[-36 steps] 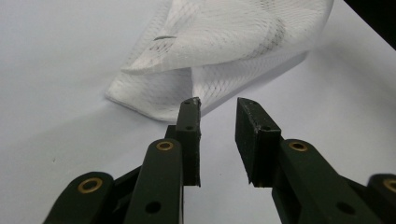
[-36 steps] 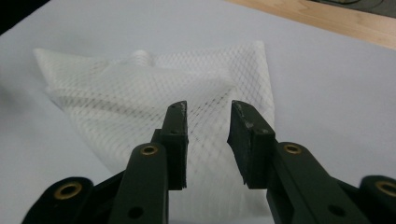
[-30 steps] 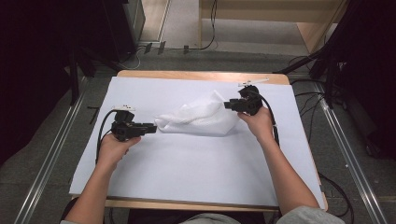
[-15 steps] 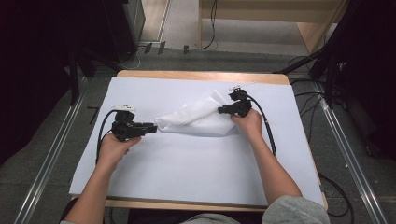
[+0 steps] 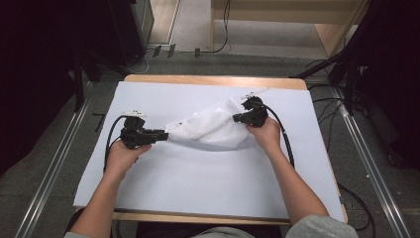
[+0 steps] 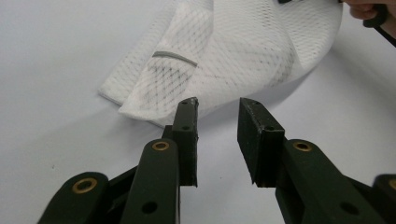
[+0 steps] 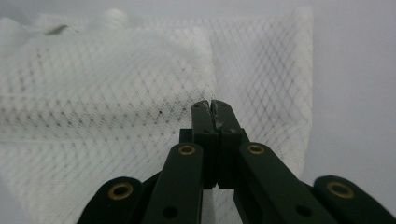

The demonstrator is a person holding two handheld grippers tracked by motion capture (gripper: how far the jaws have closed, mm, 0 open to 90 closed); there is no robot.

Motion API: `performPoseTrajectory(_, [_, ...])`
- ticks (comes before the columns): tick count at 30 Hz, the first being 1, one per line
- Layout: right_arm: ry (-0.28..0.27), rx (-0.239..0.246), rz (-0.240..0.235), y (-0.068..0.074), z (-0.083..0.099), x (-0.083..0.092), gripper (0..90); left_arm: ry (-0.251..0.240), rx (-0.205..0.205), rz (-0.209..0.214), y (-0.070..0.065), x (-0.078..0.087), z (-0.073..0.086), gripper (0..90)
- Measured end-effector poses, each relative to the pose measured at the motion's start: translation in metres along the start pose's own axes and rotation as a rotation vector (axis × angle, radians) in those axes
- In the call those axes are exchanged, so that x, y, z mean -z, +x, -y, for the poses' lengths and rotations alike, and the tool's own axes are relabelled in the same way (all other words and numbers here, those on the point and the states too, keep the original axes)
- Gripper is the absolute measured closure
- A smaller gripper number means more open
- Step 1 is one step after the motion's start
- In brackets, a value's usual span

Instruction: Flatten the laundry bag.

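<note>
A white mesh bag (image 5: 208, 130) lies crumpled at the middle of the white-covered table (image 5: 198, 183). My right gripper (image 5: 236, 119) sits at the bag's right end. Its jaws have just been closing and now stand shut, with the mesh pinched between them and that end lifted off the table. In the right gripper view the shut tips (image 7: 211, 105) rest against the netting (image 7: 102, 93). My left gripper (image 5: 162, 134) lies low at the bag's left corner. Its jaws (image 6: 217, 105) stand open with nothing between them, and the mesh (image 6: 243, 51) with a grey strip (image 6: 173, 57) lies just ahead.
The table's wooden far edge (image 5: 213, 80) borders a floor with cables (image 5: 198, 49). Metal rails (image 5: 49, 173) run along both sides of the table. A black cable (image 5: 282, 144) trails from the right gripper across the sheet.
The right hand has moved left and slightly down onto the bag's right end, and its jaws have closed on the mesh. The bag is now drawn out longer. The left hand has stayed in place.
</note>
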State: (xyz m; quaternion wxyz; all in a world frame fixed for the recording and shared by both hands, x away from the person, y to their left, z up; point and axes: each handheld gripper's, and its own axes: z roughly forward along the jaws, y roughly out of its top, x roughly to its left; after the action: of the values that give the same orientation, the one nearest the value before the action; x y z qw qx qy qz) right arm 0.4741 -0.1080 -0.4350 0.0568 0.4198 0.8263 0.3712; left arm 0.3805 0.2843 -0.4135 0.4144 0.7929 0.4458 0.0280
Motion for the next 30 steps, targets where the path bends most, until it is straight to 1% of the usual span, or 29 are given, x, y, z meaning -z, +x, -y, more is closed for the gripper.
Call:
performPoseTrajectory(1, [-0.029,0.014,-0.011,0.004,0.001,0.009,90.0,-0.004,0.003,0.005,0.001,0.000,-0.001,69.4])
performPoseTrajectory(4, [-0.074,0.034,-0.017,0.011,0.006,0.022,90.0,-0.008,0.001,0.004,0.000,0.001,-0.002,69.3])
performPoseTrajectory(6, [-0.104,0.042,-0.030,0.016,0.013,0.032,90.0,-0.010,0.000,0.006,0.000,0.001,-0.003,69.4])
performPoseTrajectory(9, [-0.121,0.053,-0.041,0.019,0.021,0.041,90.0,-0.009,0.005,0.004,0.000,0.001,-0.004,69.3])
performPoseTrajectory(13, [-0.114,0.058,-0.046,0.021,0.027,0.047,90.0,-0.012,0.003,0.010,-0.002,0.000,-0.006,69.5])
performPoseTrajectory(14, [-0.114,0.058,-0.044,0.023,0.029,0.049,90.0,-0.013,0.002,0.014,-0.003,0.000,-0.007,69.5])
performPoseTrajectory(16, [-0.123,0.074,-0.051,0.029,0.036,0.057,90.0,-0.014,-0.003,0.021,-0.003,-0.001,-0.008,69.5])
performPoseTrajectory(17, [-0.123,0.074,-0.051,0.029,0.036,0.057,90.0,-0.014,-0.002,0.019,-0.004,-0.001,-0.008,69.5])
performPoseTrajectory(19, [-0.116,0.070,-0.052,0.032,0.043,0.060,90.0,-0.016,0.000,0.023,-0.005,-0.001,-0.010,69.5])
performPoseTrajectory(21, [-0.114,0.082,-0.046,0.033,0.047,0.061,90.0,-0.023,-0.008,0.024,-0.006,-0.001,-0.011,69.5])
performPoseTrajectory(24, [-0.108,0.079,-0.055,0.036,0.054,0.063,90.0,-0.023,-0.008,0.026,-0.007,-0.002,-0.012,69.4])
performPoseTrajectory(27, [-0.104,0.082,-0.059,0.038,0.057,0.064,90.0,-0.022,-0.010,0.027,-0.008,-0.003,-0.014,69.3])
performPoseTrajectory(28, [-0.096,0.085,-0.059,0.040,0.061,0.065,90.0,-0.020,-0.014,0.034,-0.009,-0.005,-0.015,69.1])
performPoseTrajectory(30, [-0.092,0.078,-0.064,0.041,0.063,0.065,90.0,-0.018,-0.015,0.033,-0.009,-0.006,-0.015,69.0])
